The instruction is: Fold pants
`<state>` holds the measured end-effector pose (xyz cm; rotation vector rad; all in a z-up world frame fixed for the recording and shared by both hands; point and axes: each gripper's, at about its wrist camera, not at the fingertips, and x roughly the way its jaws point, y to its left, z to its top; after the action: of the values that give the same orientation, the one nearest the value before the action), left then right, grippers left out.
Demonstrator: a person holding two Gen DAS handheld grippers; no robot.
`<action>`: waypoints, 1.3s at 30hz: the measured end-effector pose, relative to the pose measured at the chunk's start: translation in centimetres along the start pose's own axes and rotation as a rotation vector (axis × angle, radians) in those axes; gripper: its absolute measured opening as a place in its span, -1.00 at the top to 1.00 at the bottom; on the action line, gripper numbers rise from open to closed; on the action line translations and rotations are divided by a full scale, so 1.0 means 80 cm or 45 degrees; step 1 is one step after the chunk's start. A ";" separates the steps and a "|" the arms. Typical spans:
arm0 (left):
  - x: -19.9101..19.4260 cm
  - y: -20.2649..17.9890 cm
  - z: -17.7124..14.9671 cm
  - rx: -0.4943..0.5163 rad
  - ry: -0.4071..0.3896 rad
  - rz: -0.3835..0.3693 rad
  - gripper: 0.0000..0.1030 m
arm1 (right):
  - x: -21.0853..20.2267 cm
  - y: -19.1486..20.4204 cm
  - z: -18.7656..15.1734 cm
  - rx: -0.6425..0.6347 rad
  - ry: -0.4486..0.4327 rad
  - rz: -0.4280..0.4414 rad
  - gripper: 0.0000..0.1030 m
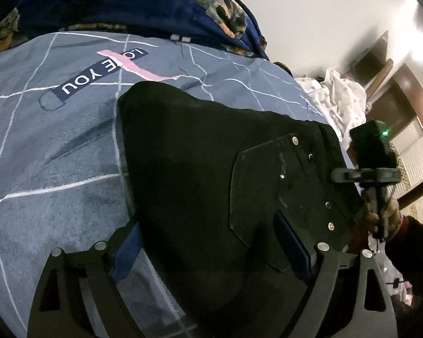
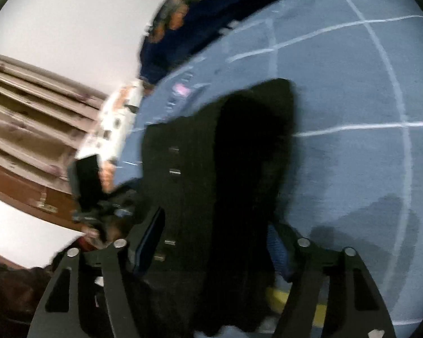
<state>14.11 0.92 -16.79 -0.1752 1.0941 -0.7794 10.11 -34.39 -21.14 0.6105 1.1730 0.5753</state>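
**Black pants lay part-folded on the bed, both grippers spread around them**

Here the black pants (image 1: 200, 163) lay on a grey-blue bedsheet (image 1: 56, 152) crossed by thin white grid lines, with a dark printed strip reading "LOVE YOU" (image 1: 98, 73) and a pink band across it on the sheet beyond them. In the left wrist view the back of the pants faced up: a stitched back pocket (image 1: 270, 197) with small metal rivets showed near the waist end, and the cloth ran away from the camera to a rounded far edge on the sheet.

The left gripper (image 1: 211, 250) stood with its jaws wide apart. Its blue pads (image 1: 127, 250) flanked the pants, one over the sheet at the garment's left edge and the other above the pocket area; neither pad visibly pressed on the cloth.

In the blurred right wrist view the pants (image 2: 225, 183) showed as a dark, doubled-over mass, with a row of small metal rivets down the left part. The right gripper (image 2: 214, 242) was partly spread, and the black fabric sat between its blue fingers (image 2: 152, 239). Whether the pads actually pinched the fabric could not be told through the blur.

Each camera caught the other gripper at the pants' far side, held by a person's hand (image 1: 380, 217) in a dark red sleeve. A navy blanket with orange and grey flowers (image 1: 127, 2) was heaped at the head of the bed, against a plain white wall (image 1: 310, 14). A pale spotted cloth (image 1: 341, 98) lay past the sheet's edge, near brown wooden furniture (image 2: 28, 118).
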 end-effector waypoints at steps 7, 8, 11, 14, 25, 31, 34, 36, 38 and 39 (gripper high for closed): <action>0.005 -0.017 -0.003 0.082 0.013 0.117 -0.69 | 0.000 -0.013 0.007 0.047 0.055 0.060 -0.27; 0.007 -0.021 -0.004 0.103 0.017 0.143 -0.69 | 0.001 -0.010 0.007 0.035 0.053 0.045 -0.27; 0.013 -0.032 -0.007 0.170 0.023 0.230 -0.69 | 0.006 0.005 0.008 -0.033 0.052 -0.019 -0.33; 0.014 -0.033 -0.007 0.169 0.023 0.253 -0.70 | 0.009 0.011 0.009 -0.075 0.046 -0.055 -0.34; 0.020 -0.040 -0.005 0.182 0.041 0.334 -0.73 | 0.013 0.009 0.012 -0.091 0.036 -0.010 -0.54; 0.022 -0.044 -0.006 0.189 0.048 0.364 -0.74 | 0.017 0.007 0.015 -0.014 0.049 0.069 -0.82; 0.022 -0.044 -0.006 0.189 0.050 0.366 -0.74 | 0.019 0.012 0.016 -0.015 0.062 0.049 -0.84; 0.022 -0.044 -0.006 0.191 0.050 0.368 -0.74 | 0.021 0.016 0.017 -0.023 0.072 0.027 -0.86; 0.022 -0.044 -0.006 0.189 0.053 0.370 -0.75 | 0.024 0.022 0.017 -0.040 0.082 0.000 -0.86; 0.022 -0.044 -0.005 0.188 0.056 0.372 -0.74 | 0.024 0.023 0.018 -0.049 0.087 -0.012 -0.86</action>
<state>12.49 -2.65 -16.55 0.1253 1.0700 -0.6002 11.85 -31.95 -20.71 0.5560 1.2257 0.6137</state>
